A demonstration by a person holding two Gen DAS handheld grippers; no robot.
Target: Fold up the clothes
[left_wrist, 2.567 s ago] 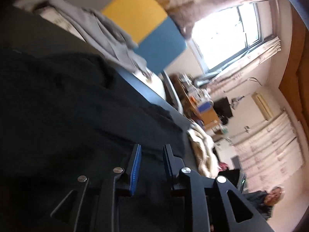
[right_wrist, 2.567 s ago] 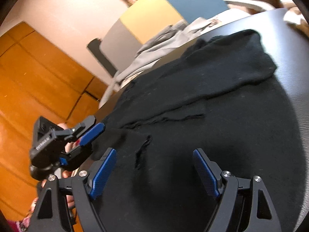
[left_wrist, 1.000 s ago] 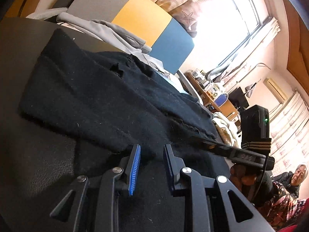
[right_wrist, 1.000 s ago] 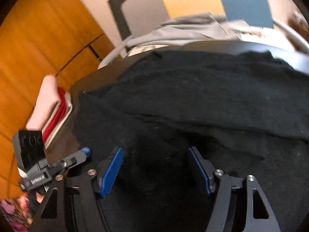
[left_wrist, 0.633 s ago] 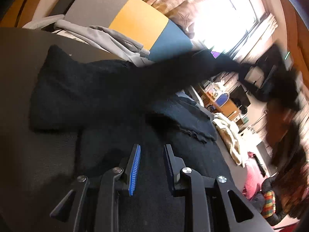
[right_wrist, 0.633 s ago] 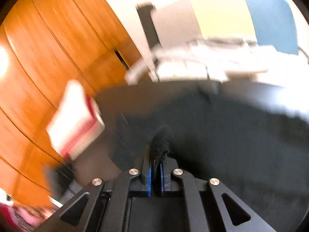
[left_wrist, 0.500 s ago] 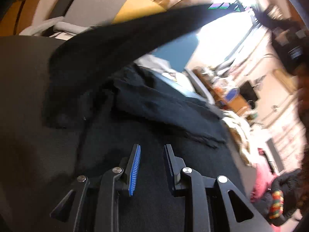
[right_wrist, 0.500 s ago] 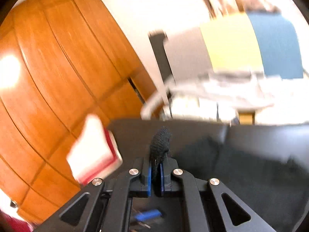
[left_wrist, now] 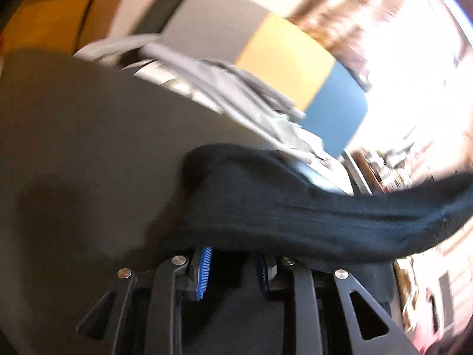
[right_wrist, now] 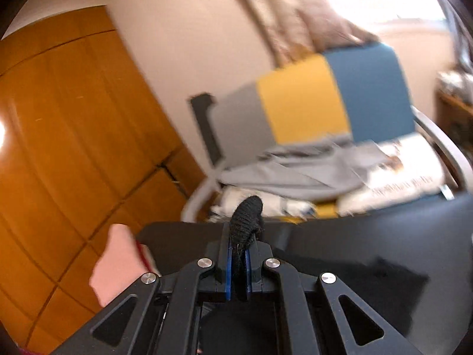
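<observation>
since half a second ago my right gripper [right_wrist: 237, 261] has carried its pinched fold of the black knit garment [left_wrist: 295, 216] higher, and the cloth now drapes across my left gripper [left_wrist: 233, 261], hiding its fingertips. the left's jaws stand slightly apart, holding nothing. the rest lies on the dark round table [left_wrist: 74, 148], grey clothes [right_wrist: 289, 174] beyond.

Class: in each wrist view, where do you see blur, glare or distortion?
Left wrist view: window blown out white; chair and grey clothes motion-smeared; black garment sharper. Right wrist view: chair and wardrobe streaked, gripper crisp, glare spot at left edge; fisheye bends both.
</observation>
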